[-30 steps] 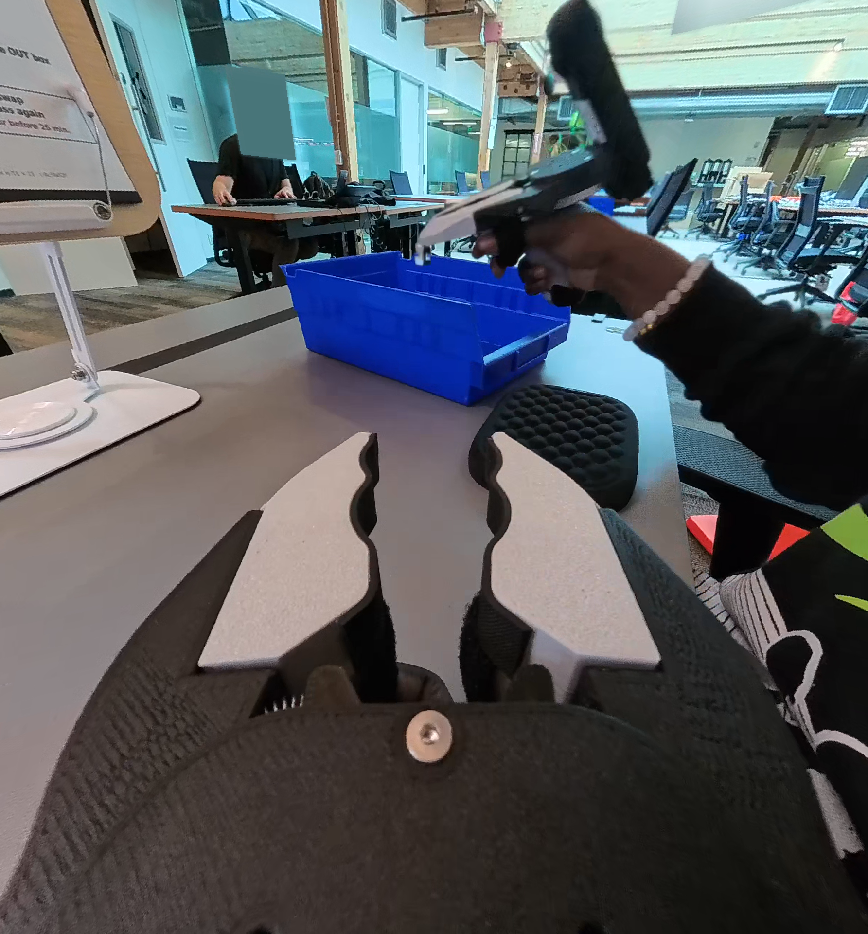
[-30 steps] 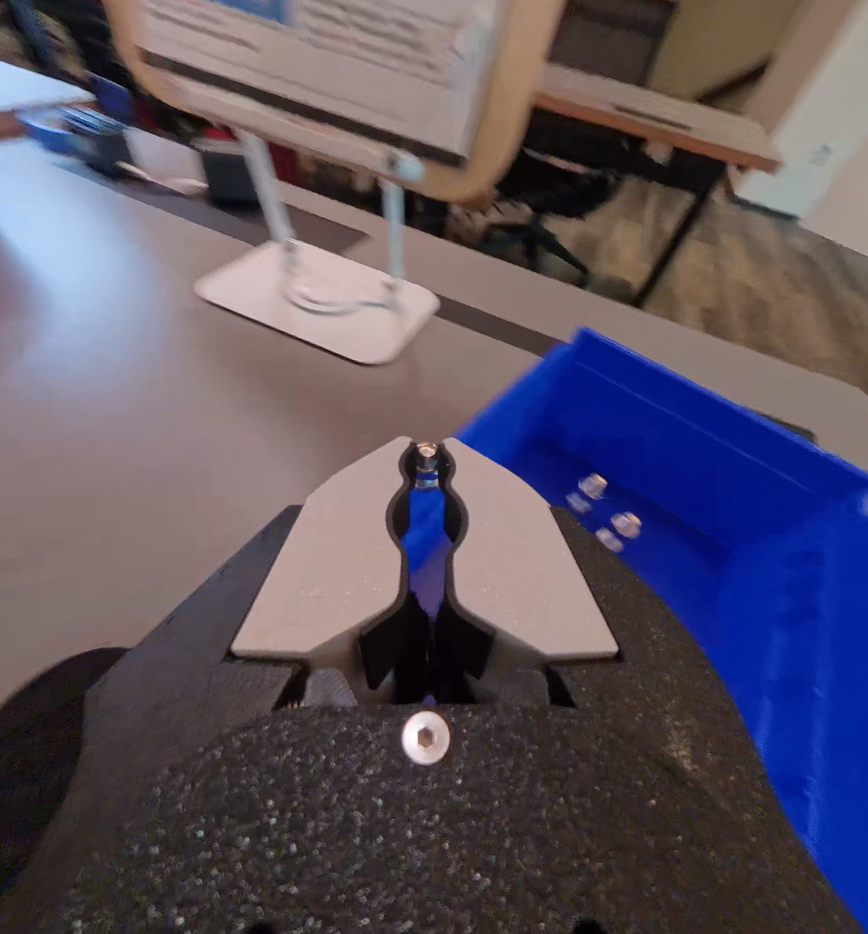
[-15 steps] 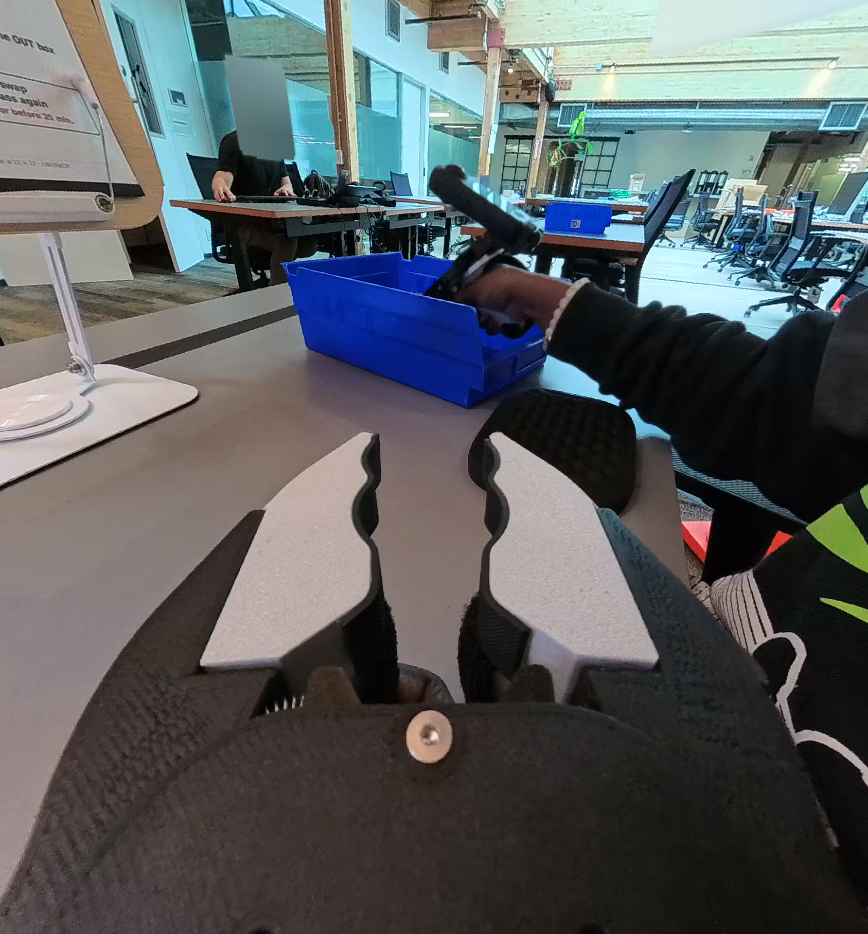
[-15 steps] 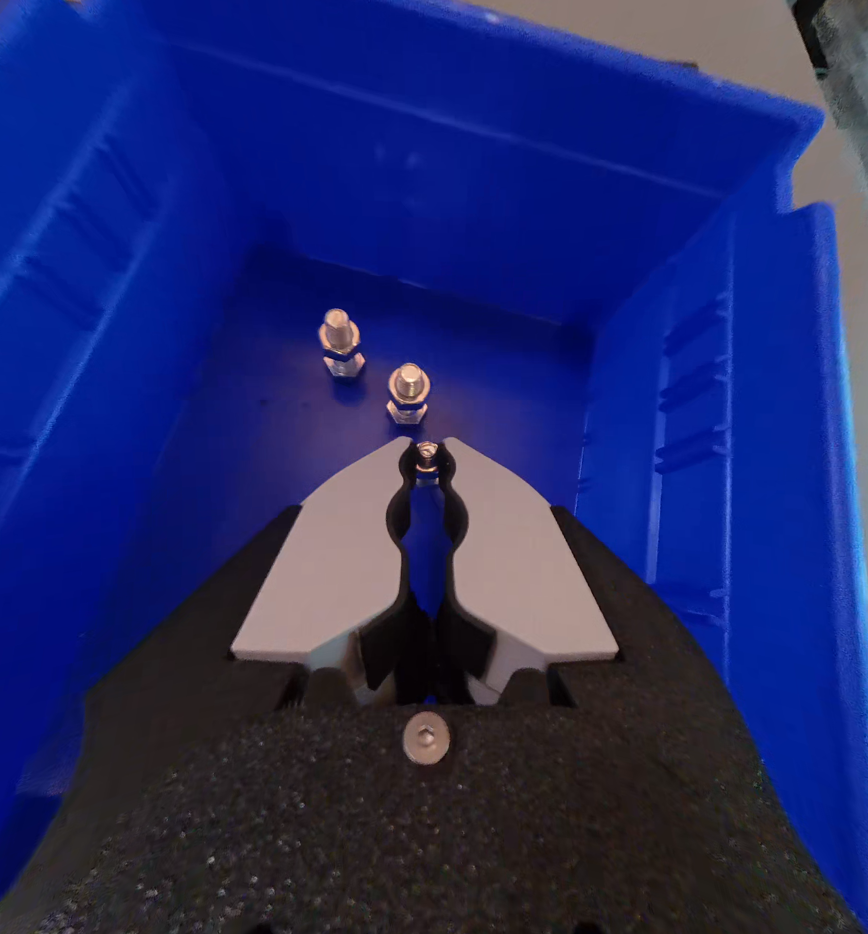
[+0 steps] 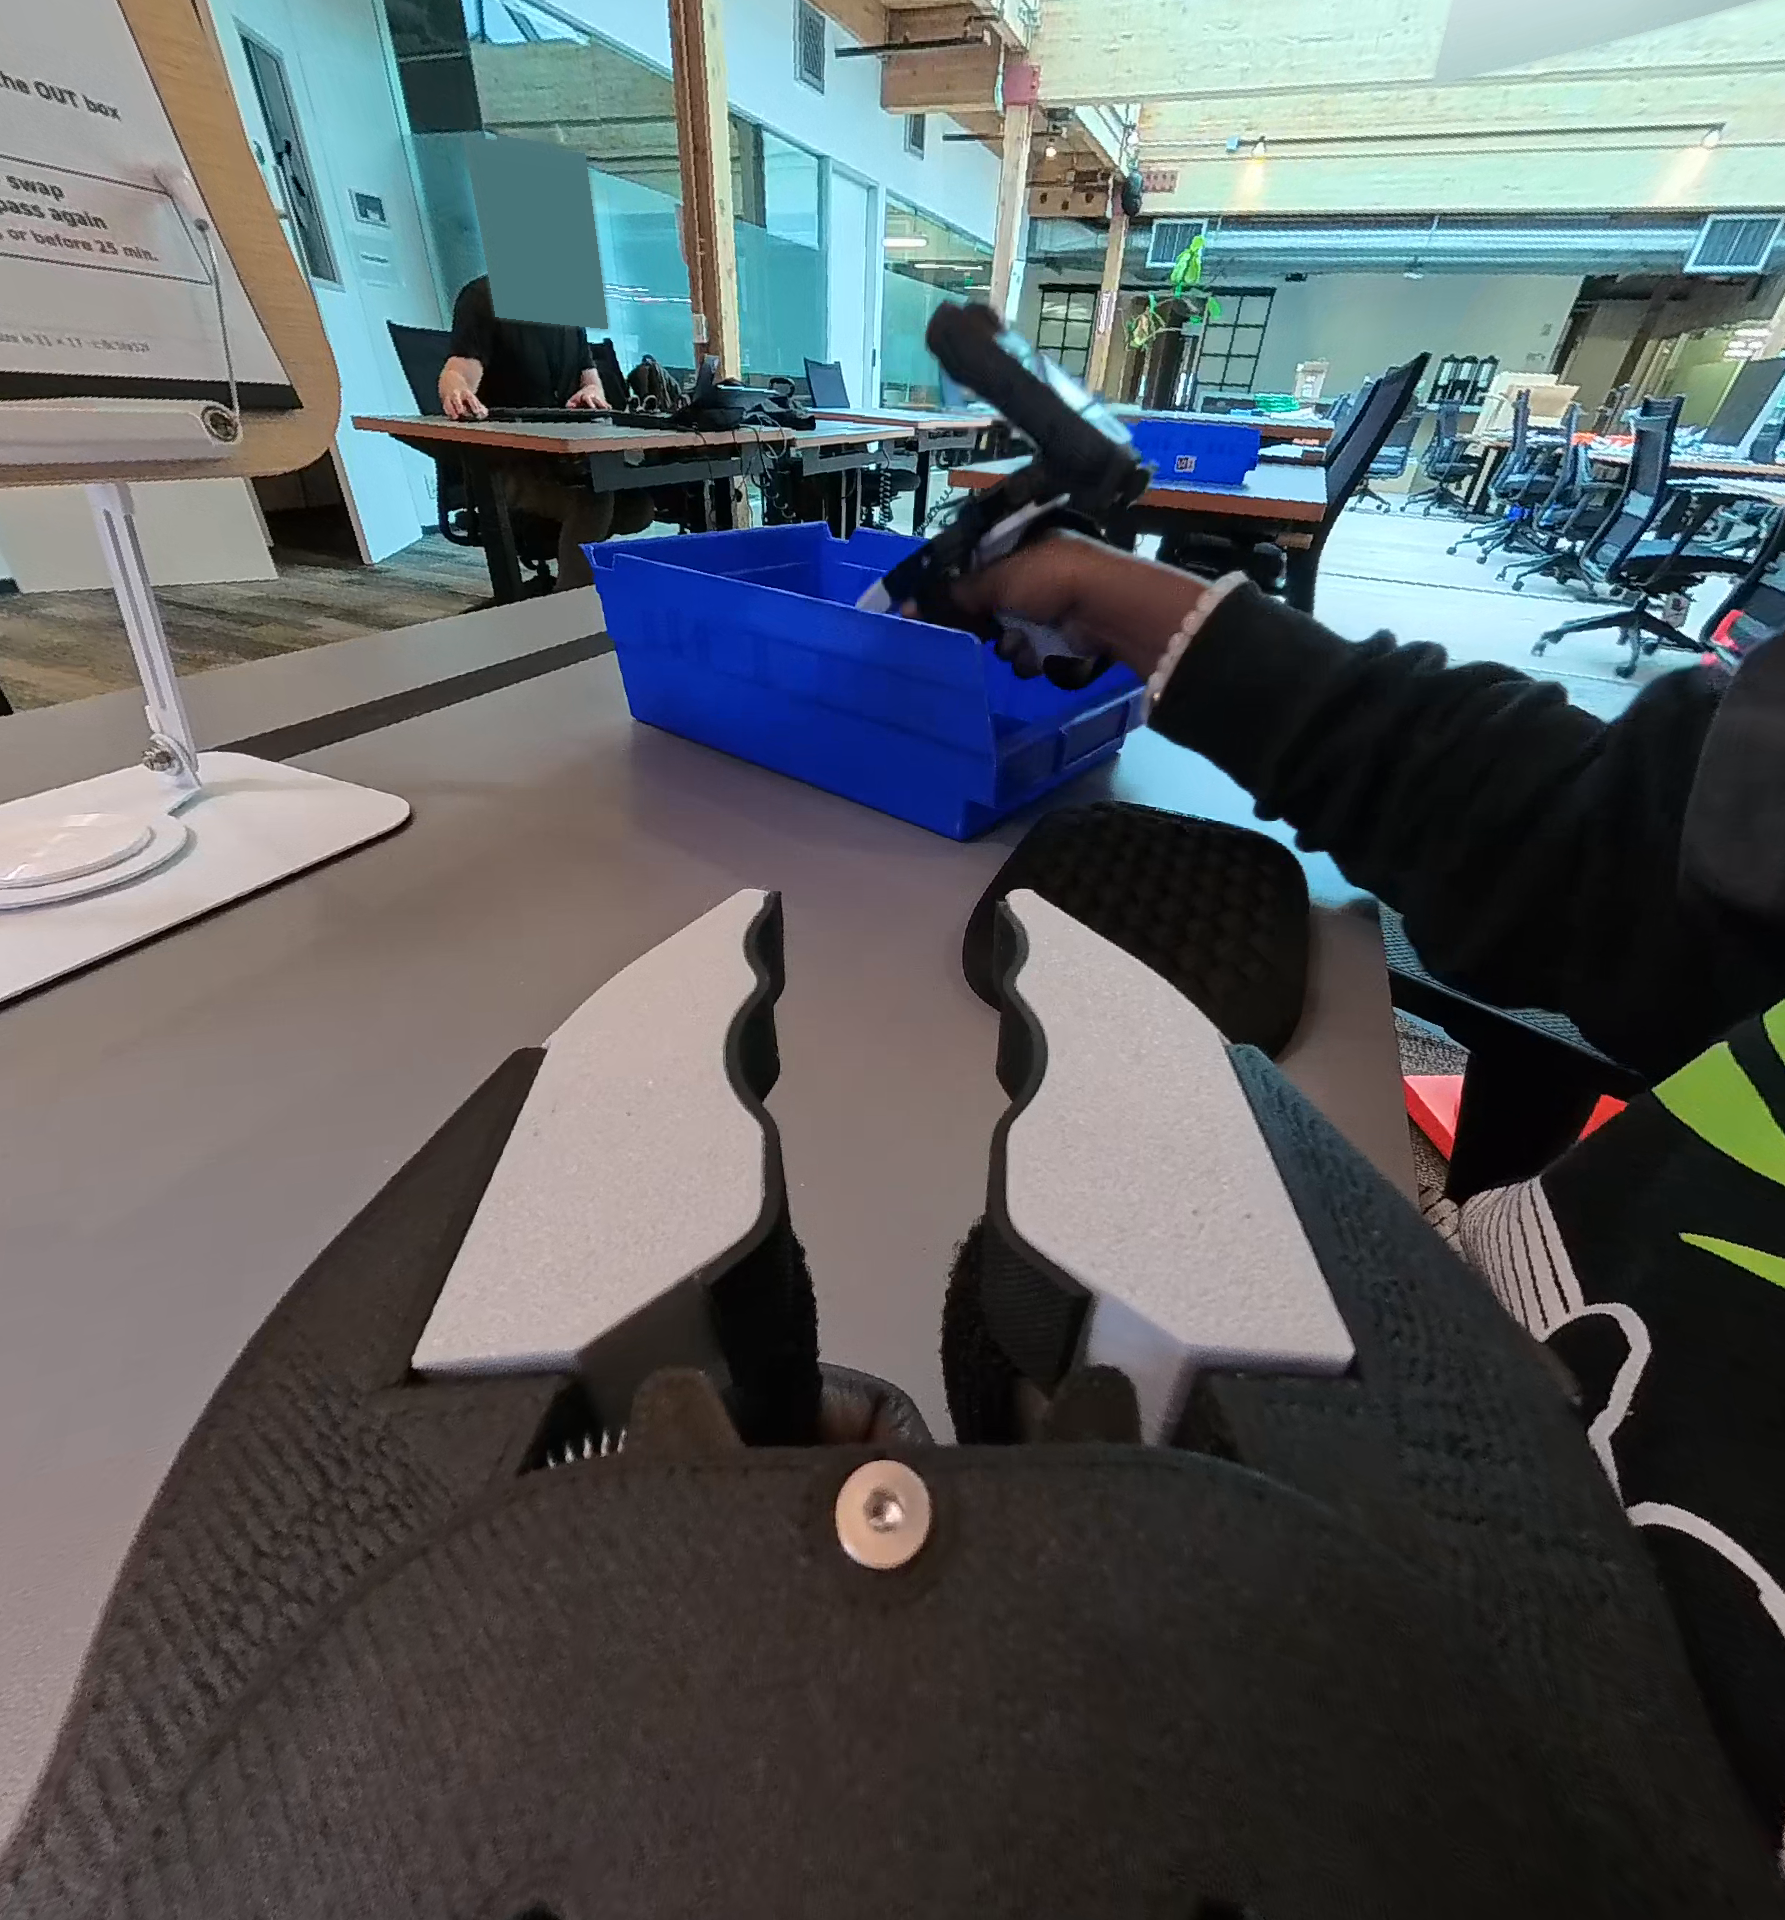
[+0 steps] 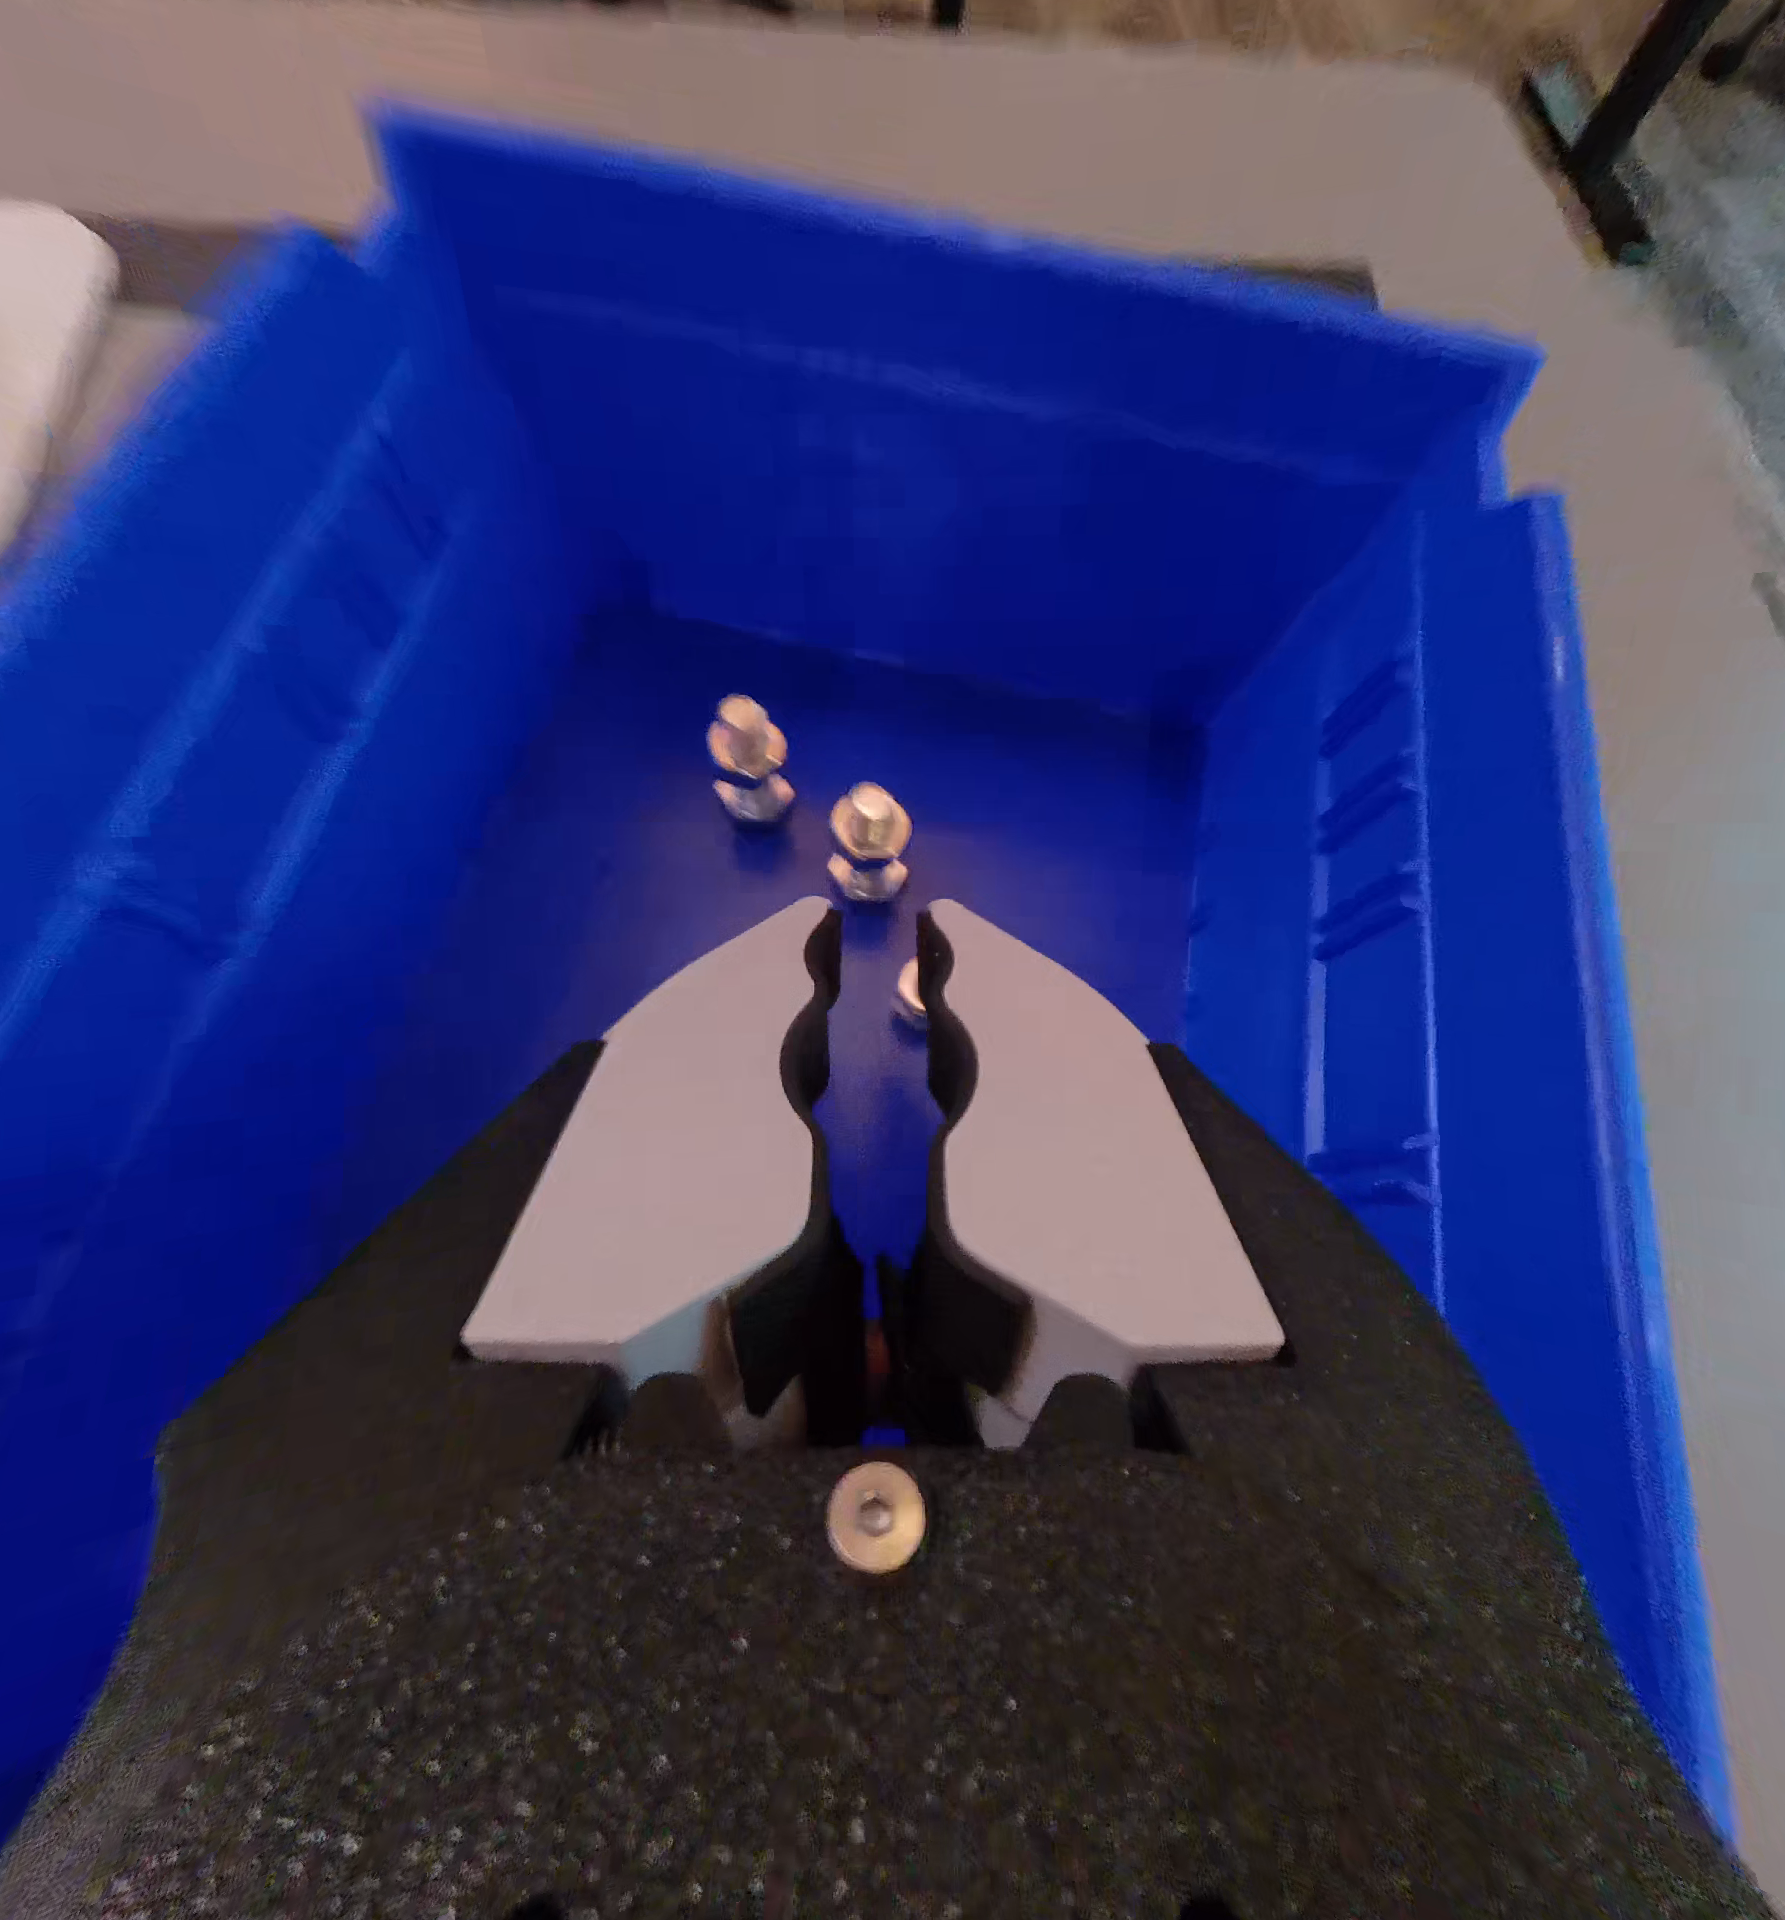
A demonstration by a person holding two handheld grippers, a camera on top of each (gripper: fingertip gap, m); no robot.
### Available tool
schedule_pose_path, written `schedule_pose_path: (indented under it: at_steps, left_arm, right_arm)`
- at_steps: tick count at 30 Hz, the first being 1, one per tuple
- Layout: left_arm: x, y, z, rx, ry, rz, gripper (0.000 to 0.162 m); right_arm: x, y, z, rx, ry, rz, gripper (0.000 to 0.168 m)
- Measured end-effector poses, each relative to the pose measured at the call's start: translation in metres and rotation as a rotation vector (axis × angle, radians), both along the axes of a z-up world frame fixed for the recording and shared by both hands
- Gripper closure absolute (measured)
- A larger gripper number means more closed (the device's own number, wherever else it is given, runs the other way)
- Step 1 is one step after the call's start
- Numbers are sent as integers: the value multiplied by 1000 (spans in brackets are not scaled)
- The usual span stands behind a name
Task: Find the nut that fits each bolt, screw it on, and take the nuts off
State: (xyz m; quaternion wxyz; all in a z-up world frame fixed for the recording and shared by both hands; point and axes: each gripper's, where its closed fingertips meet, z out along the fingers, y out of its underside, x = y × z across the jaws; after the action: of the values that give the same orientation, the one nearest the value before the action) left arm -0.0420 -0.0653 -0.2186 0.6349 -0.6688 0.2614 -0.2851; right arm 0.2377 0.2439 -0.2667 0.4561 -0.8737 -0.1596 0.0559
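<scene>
A blue bin (image 6: 867,447) stands on the grey table (image 5: 244,1091); it also shows in the left wrist view (image 5: 815,707). Two silver bolts with nuts stand upright on its floor, one at the back left (image 6: 748,753) and one nearer (image 6: 869,836). My right gripper (image 6: 875,906) hangs over the bin, its jaws slightly apart. A third small bolt (image 6: 909,1003) shows in the gap beside the right finger, below the tips; whether it touches the finger is unclear. In the left wrist view the right gripper (image 5: 893,592) points down into the bin. My left gripper (image 5: 883,914) is open and empty, low over the table.
A white stand base (image 5: 140,821) carrying a sign board sits at the left. A black textured pad (image 5: 1179,925) lies near the table's right edge, between my left gripper and the bin. A person sits at a desk far behind. The gap from one gripper's tips to the other's is roughly 45 cm.
My right gripper went from the table side down into the bin, then opened; the small bolt held at its tips is no longer clamped and sits lower. The left gripper stayed still.
</scene>
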Motion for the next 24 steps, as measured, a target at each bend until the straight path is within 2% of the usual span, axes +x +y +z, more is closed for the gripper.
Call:
schedule_pose_path:
  at_steps: [4,7,10,13,16,20,24]
  left_arm:
    - [0,0,0,0,3,1,123]
    - [0,0,0,5,12,6,123]
    - [0,0,0,15,17,15,123]
    - [-1,0,3,29,9,21,123]
    - [-4,-4,7,26,7,16,123]
    - [-26,-10,21,21,40,57,123]
    - [-83,-14,43,-13,128,156,123]
  right_arm:
    - [-44,-37,53,162,125,139,145]
    - [-77,-83,86,264,187,235,136]
    - [-112,-135,106,367,266,350,134]
    - [-139,-179,104,420,293,459,133]
    - [-153,-204,89,428,308,543,132]
    - [-156,-211,66,402,324,583,132]
    - [-153,-211,58,441,319,606,132]
